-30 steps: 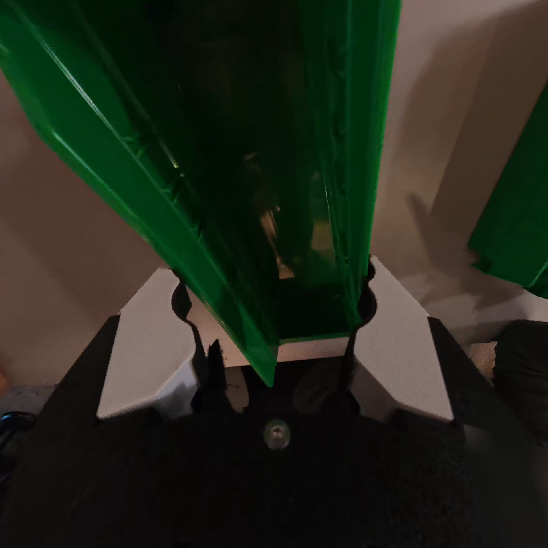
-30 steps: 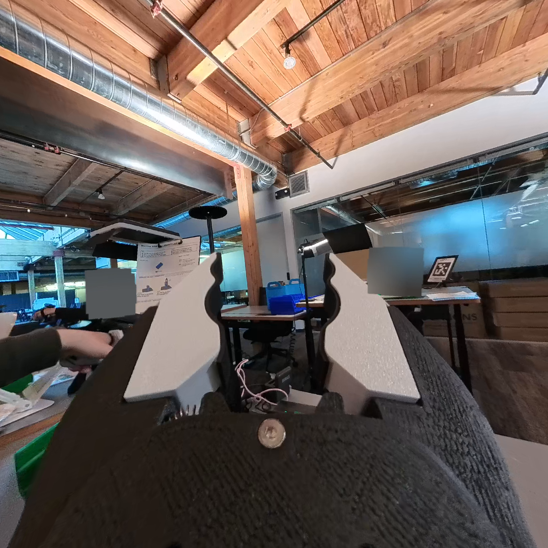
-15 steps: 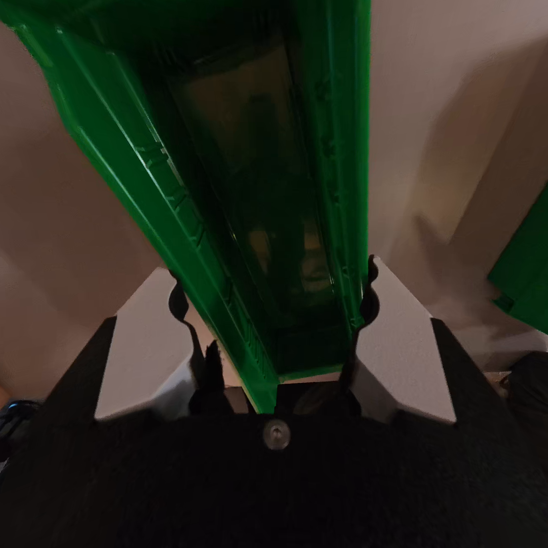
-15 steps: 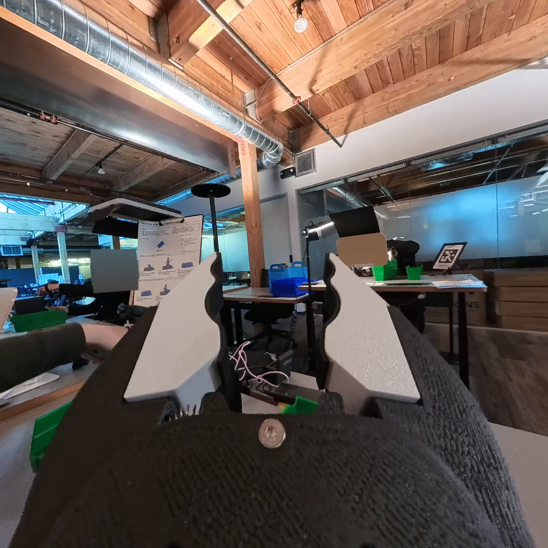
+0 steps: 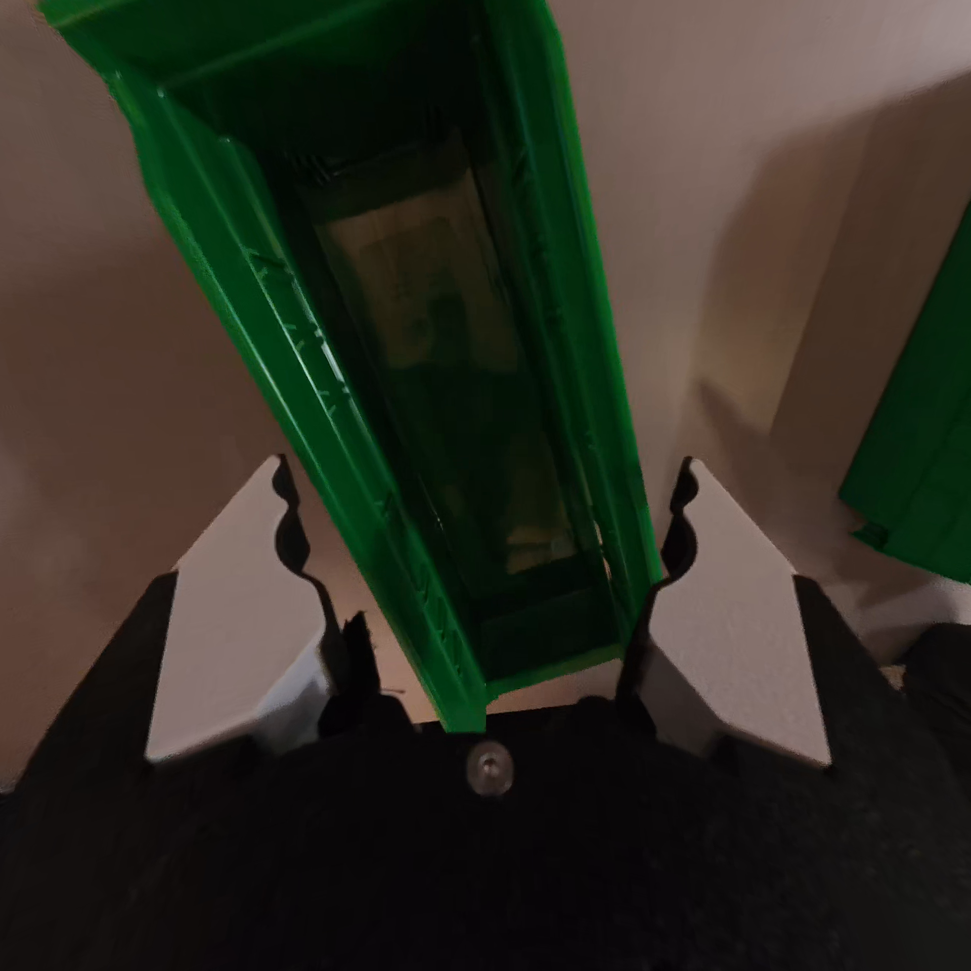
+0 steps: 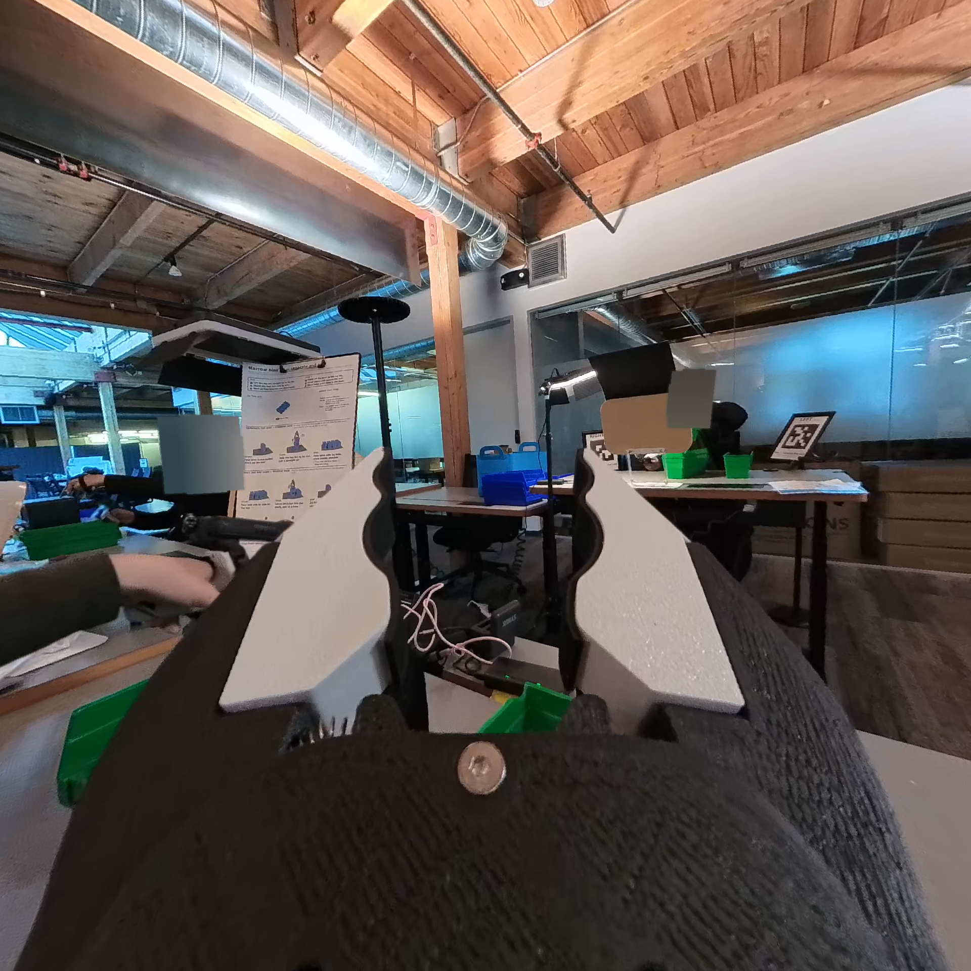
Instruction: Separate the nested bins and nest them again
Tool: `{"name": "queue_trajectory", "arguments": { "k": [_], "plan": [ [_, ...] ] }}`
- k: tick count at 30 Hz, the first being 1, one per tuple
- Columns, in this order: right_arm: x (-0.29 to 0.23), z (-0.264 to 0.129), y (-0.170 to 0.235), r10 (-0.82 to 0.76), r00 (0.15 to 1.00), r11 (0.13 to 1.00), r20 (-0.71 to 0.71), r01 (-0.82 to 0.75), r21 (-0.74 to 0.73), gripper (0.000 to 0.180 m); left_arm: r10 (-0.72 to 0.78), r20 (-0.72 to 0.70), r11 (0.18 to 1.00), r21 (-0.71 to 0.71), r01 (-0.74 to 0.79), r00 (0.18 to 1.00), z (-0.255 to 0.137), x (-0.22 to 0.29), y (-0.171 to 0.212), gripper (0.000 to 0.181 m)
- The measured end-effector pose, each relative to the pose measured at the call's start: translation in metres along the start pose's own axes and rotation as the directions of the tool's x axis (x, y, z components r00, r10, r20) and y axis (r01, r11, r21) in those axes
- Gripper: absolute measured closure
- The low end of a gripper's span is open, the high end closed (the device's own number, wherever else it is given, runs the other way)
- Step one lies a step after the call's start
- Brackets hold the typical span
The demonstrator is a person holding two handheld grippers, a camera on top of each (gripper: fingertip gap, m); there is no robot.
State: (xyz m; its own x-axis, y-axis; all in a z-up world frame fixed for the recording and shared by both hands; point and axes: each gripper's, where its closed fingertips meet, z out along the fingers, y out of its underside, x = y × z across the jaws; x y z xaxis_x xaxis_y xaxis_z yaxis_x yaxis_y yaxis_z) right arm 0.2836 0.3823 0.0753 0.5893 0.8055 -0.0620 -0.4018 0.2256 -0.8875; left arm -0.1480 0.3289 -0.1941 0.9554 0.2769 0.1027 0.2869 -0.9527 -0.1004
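Observation:
In the left wrist view a long narrow green bin lies on the beige table, open side towards me, running away between my jaws. My left gripper is wide open. Its left finger stands clear of the bin, and the right finger is close against the bin's right rim. A second green bin lies to the right. My right gripper is open with nothing between its fingers and points out over the room. A green bin corner shows low between its fingers.
Another green bin lies on the table at the lower left of the right wrist view. A person's hand and sleeve reach in from the left. Beyond are an instruction board, a wooden post, and desks with blue bins and green bins.
My left jaws have spread wider and the left finger has come away from the green bin, which now shows more of its length. The right gripper has tipped down a little; its jaws have not changed.

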Motion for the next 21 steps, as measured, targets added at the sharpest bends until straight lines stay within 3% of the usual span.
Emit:
{"name": "queue_trajectory", "arguments": {
  "k": [6, 12, 16, 18, 21],
  "plan": [
    [-0.001, 0.0, 0.0, -0.001, 1.0, 1.0, 0.007, 0.001, -0.004, 0.112, -0.023, -0.091, 0.999, 0.031, 0.026, 0.996, -0.008, 0.001, 0.018, 0.064],
    [0.0, -0.002, -0.001, 0.007, 1.0, 1.0, 0.008, -0.007, 0.0, 0.112, -0.019, -0.194, 0.996, 0.085, 0.036, 0.981, -0.008, 0.006, 0.03, 0.073],
    [0.001, -0.003, -0.003, 0.009, 1.0, 1.0, 0.006, -0.009, 0.007, 0.113, 0.012, -0.201, 0.975, 0.219, 0.033, 0.98, -0.021, -0.001, 0.022, 0.092],
    [0.002, -0.003, -0.003, 0.012, 1.0, 1.0, 0.006, -0.012, 0.007, 0.113, 0.011, -0.18, 0.954, 0.296, 0.043, 0.984, -0.028, -0.012, 0.014, 0.114],
    [0.002, -0.002, -0.001, 0.017, 1.0, 1.0, 0.008, -0.017, -0.001, 0.113, 0.018, -0.171, 0.965, 0.261, 0.027, 0.985, -0.02, -0.02, 0.017, 0.13]
  ]
}}
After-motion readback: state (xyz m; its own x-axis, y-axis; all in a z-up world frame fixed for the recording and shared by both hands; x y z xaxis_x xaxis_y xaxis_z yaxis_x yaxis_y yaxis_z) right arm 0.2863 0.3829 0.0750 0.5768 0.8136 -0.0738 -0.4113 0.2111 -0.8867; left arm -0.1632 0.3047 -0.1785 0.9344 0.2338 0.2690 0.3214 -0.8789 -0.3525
